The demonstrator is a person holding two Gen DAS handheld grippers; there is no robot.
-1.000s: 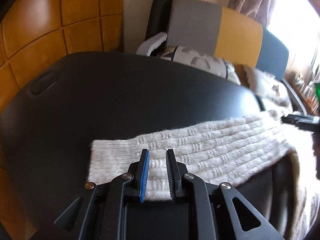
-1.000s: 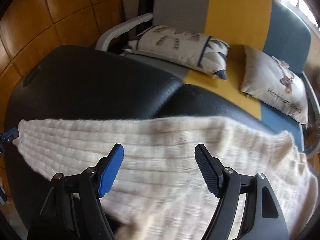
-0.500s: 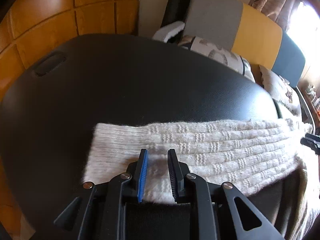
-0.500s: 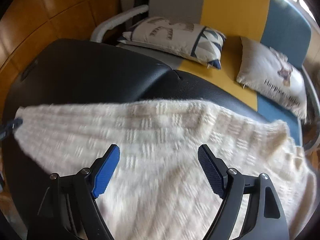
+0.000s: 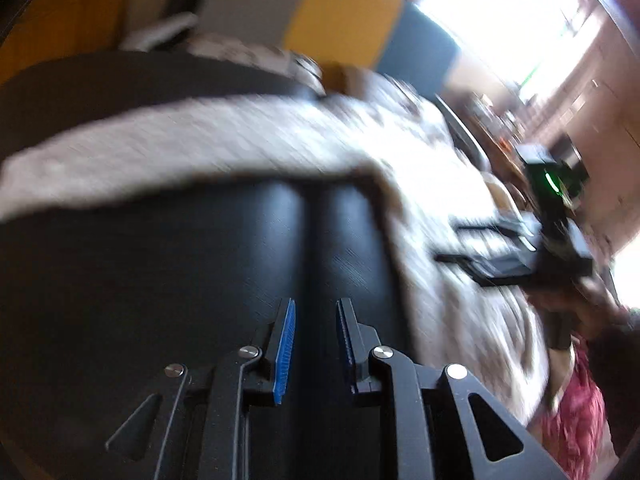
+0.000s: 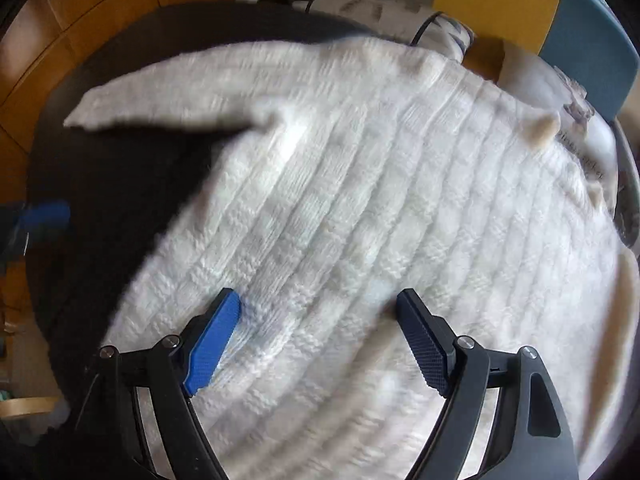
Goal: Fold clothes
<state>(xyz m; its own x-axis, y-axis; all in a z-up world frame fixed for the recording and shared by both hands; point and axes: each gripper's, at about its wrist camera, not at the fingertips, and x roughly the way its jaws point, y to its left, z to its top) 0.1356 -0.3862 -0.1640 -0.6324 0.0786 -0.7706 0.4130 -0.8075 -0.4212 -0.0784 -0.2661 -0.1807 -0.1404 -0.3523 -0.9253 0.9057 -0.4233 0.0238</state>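
A cream cable-knit sweater lies spread on the black padded table. One sleeve stretches out to the left. My right gripper hovers open and wide over the sweater's body, holding nothing. In the blurred left wrist view, my left gripper stands over bare black table, its fingers a narrow gap apart with nothing between them. The sleeve lies beyond it. The right gripper shows at the right, held by a hand.
Behind the table stands a sofa with grey, yellow and blue back panels and printed cushions. Orange wooden flooring runs along the left. A bright window is at the upper right. The person's pink clothing is at the lower right.
My left gripper has drawn back off the sleeve edge and swung right, and now sits over bare table. My right gripper has moved in lower over the sweater's body.
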